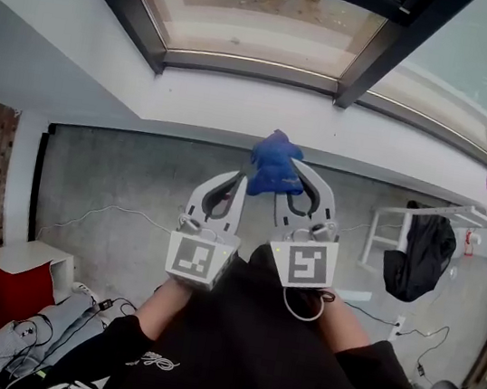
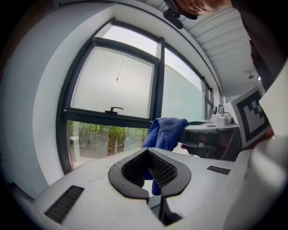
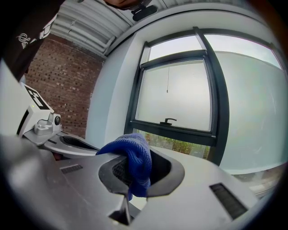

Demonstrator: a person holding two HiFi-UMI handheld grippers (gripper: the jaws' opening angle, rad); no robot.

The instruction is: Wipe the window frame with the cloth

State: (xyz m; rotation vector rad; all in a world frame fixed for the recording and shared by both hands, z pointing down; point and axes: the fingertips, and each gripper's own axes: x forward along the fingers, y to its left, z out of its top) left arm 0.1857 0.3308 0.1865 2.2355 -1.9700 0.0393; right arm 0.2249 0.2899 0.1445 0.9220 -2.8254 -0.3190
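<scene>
One blue cloth (image 1: 273, 168) clamped in right tongs (image 1: 292, 175); left tongs (image 1: 242, 178) closed; window frame (image 1: 245, 68) ahead; sleeve script (image 1: 157, 361) unreadable

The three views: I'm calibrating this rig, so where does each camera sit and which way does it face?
Head view: on the head, facing forward and down at the left gripper, right gripper and cloth before the window frame; forearms and shirt show.
Left gripper view: on the left gripper, along its fingers toward the window frame; shirt at right.
Right gripper view: on the right gripper, along its fingers toward the window frame; shirt upper left.
Shared: both gripper views show the cloth and window handle.
</scene>
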